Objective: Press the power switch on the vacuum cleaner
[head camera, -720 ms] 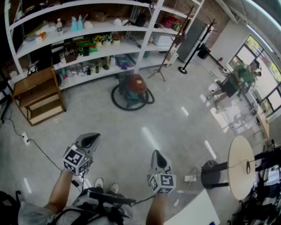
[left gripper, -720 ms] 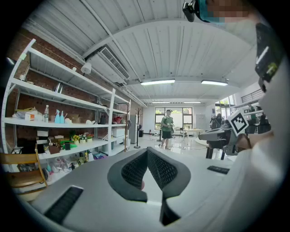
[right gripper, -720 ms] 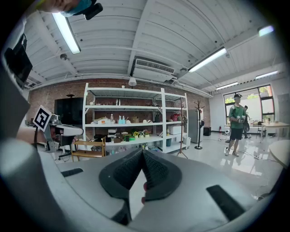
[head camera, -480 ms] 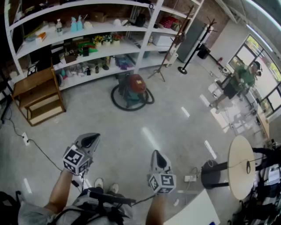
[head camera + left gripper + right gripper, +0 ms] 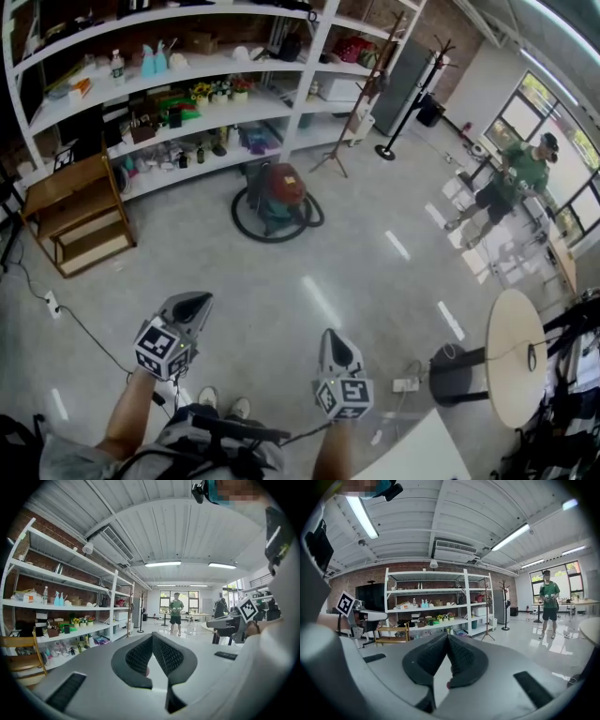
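Note:
The vacuum cleaner (image 5: pixel 279 191), a red-topped canister with a dark body, stands on the grey floor in front of the shelving, ringed by its black hose. It is far from both grippers, several paces ahead in the head view. My left gripper (image 5: pixel 197 302) is held low at the left with its jaws closed tip to tip and nothing between them. My right gripper (image 5: pixel 331 336) is beside it at the right, likewise shut and empty. In the left gripper view the jaws (image 5: pixel 152 637) meet at a point, as they do in the right gripper view (image 5: pixel 447 637). I cannot make out the power switch at this distance.
White shelving (image 5: pixel 187 94) full of small items lines the far wall, with a wooden step shelf (image 5: pixel 80 220) at its left. A tripod (image 5: pixel 349 127) and a coat stand (image 5: pixel 408 89) stand near the vacuum. A person (image 5: pixel 511 178), a round table (image 5: pixel 517 354) and a power strip (image 5: pixel 405 384) are at the right.
The head view has shifted a little, so both grippers sit slightly lower in frame. The person at the right has stepped slightly. Both grippers stay shut.

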`<state>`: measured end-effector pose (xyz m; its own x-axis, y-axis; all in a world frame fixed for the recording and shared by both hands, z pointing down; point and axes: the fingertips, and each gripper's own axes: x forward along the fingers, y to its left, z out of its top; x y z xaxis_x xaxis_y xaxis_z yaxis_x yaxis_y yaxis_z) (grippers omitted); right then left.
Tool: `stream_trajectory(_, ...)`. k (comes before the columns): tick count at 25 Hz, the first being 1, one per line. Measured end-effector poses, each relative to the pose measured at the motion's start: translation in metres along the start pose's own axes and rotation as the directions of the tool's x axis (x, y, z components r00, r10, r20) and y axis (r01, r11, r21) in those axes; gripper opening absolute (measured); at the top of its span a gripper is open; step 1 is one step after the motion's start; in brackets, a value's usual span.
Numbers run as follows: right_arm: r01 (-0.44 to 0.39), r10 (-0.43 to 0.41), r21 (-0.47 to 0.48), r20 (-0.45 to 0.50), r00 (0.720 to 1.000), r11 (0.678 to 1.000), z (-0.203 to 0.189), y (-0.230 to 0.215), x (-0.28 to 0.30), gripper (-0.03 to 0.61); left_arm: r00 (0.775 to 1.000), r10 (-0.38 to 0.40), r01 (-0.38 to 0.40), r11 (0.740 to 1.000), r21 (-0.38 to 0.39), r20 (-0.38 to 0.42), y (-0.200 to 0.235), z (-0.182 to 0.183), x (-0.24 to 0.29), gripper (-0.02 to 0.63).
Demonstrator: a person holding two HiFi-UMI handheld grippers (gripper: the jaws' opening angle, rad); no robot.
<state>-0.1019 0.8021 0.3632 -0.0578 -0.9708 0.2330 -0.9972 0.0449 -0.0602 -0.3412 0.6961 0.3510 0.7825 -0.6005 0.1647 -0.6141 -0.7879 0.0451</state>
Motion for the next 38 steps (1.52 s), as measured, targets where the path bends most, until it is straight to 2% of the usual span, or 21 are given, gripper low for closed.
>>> stream_trajectory(12, -0.008, 0.008, -0.009, -0.014, 1.000, 1.000, -0.007, -0.060, 0.010, 0.006, 1.000, 0.014, -0.014, 1.000, 0.004, 0.004, -0.024, 0.006, 0.056, 0.008)
stream_trajectory(19, 0.000, 0.000, 0.022, -0.014, 1.000, 1.000, -0.006, -0.080, 0.039, 0.006, 1.000, 0.002, -0.002, 1.000, 0.000, -0.012, -0.011, 0.007, 0.093, 0.008)
stream_trajectory(26, 0.012, -0.011, 0.018, -0.032, 0.999, 1.000, 0.006, -0.100, 0.099, 0.006, 1.000, -0.016, 0.016, 1.000, -0.010, -0.011, 0.028, 0.016, 0.156, 0.008)
stream_trajectory(34, 0.040, -0.039, 0.031, -0.020, 0.999, 0.999, 0.046, -0.134, 0.198, 0.006, 1.000, -0.017, 0.017, 1.000, 0.006, 0.003, 0.103, 0.048, 0.248, 0.008)
stream_trajectory(38, 0.061, -0.060, 0.027, -0.029, 0.998, 0.998, 0.059, -0.151, 0.246, 0.007, 0.998, -0.057, 0.057, 0.998, 0.019, -0.011, 0.128, 0.059, 0.294, 0.008)
